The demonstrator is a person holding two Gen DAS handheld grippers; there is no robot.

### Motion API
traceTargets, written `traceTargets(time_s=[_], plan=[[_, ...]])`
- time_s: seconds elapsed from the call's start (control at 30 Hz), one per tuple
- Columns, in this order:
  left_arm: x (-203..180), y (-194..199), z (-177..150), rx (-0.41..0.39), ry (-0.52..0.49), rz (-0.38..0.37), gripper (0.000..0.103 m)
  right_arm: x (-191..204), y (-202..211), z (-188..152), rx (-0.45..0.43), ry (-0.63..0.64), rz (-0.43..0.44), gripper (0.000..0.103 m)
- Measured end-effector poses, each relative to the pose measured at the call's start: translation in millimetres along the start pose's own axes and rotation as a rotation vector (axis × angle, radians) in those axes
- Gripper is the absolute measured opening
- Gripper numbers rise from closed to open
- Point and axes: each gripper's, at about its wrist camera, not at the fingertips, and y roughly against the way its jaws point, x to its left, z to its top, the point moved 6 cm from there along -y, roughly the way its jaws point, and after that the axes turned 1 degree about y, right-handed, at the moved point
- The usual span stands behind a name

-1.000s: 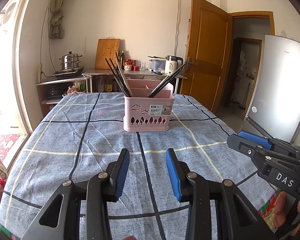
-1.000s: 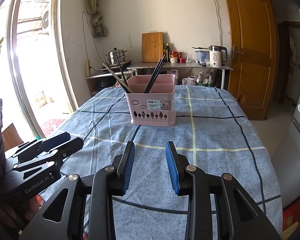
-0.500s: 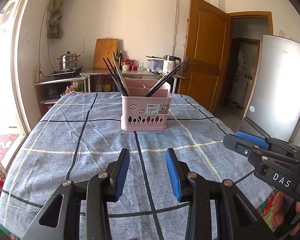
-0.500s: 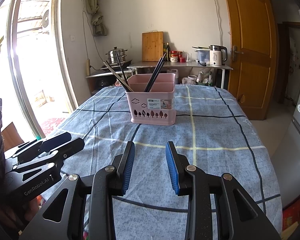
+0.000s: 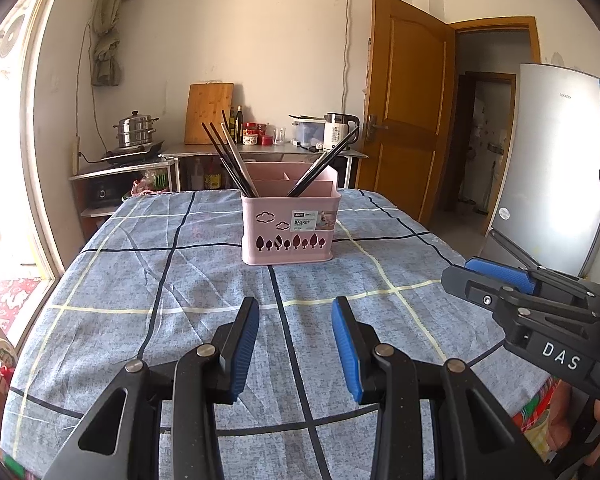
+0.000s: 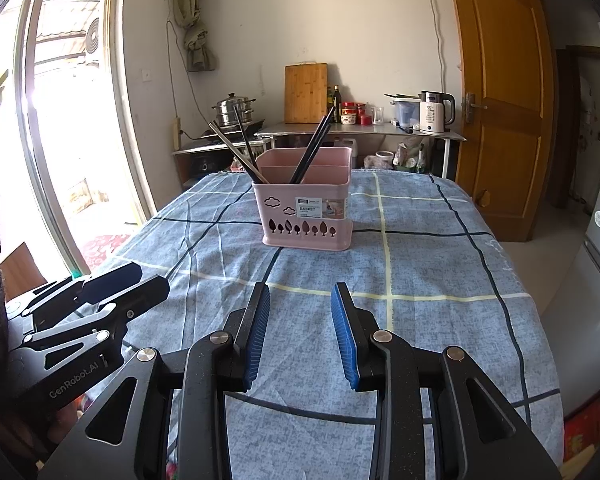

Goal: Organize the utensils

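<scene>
Chopsticks (image 5: pixel 232 160) lower ends hidden inside pink basket (image 5: pixel 288 232), left gripper (image 5: pixel 294 312) released, empty, right gripper (image 6: pixel 300 298) released, empty.

A pink divided basket (image 5: pixel 288 228) stands upright, well ahead of the left gripper (image 5: pixel 295 334). Dark chopsticks (image 5: pixel 230 160) are seen leaning inside it, tips upward.

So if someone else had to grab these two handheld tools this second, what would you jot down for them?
Left tool: open, nothing between its fingers, poised over the near part of the table.
Right tool: open, nothing held, beside the left one.
Pink utensil basket: upright mid-table on the blue checked tablecloth. Chopsticks lean in its left section, another dark pair in its right.
Done: no loose utensils in view on the cloth.
Left: I can't tell from here whether any sorting remains.
</scene>
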Motion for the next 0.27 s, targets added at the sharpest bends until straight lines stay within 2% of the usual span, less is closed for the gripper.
traceTargets(time_s=[0.27], plan=[[-4.5, 0.8, -2.2, -0.001, -0.007, -0.010, 0.037, -0.4, 1.5, -1.2, 0.001, -0.003, -0.007, 0.033]])
